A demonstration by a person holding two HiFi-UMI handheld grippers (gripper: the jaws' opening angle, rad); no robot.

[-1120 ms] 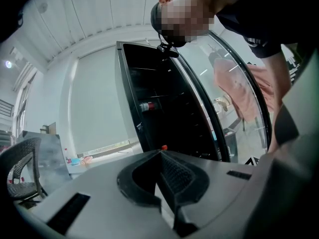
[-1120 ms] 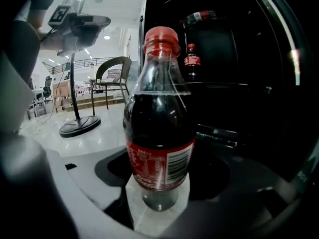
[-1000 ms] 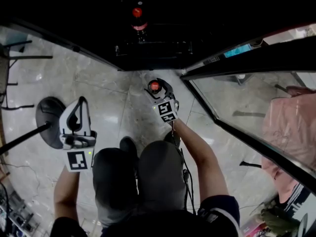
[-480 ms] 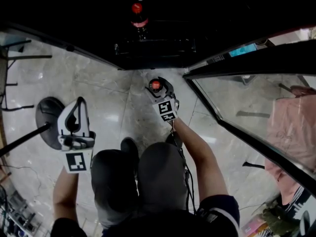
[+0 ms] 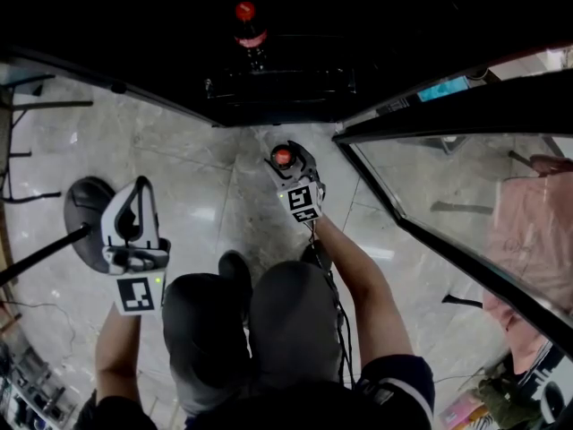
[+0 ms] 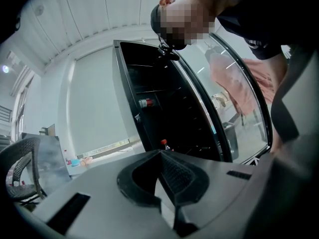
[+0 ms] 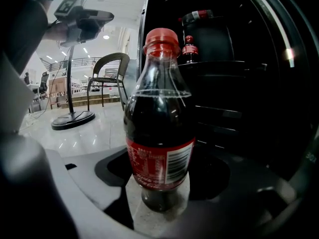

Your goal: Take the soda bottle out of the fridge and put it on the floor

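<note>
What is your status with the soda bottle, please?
Left gripper shut, empty. Right gripper clamped on soda bottle, base at floor by open fridge. Nothing in the way.

The soda bottle (image 7: 158, 108) is clear, glossy plastic with a slick printed label. The floor (image 7: 84, 133) at its nine o'clock is polished pale stone. The fridge door (image 5: 448, 195) is smooth glass.

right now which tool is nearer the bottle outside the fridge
Right. The right tool holds the bottle between its jaws; the left tool is off to its left, well apart.
</note>
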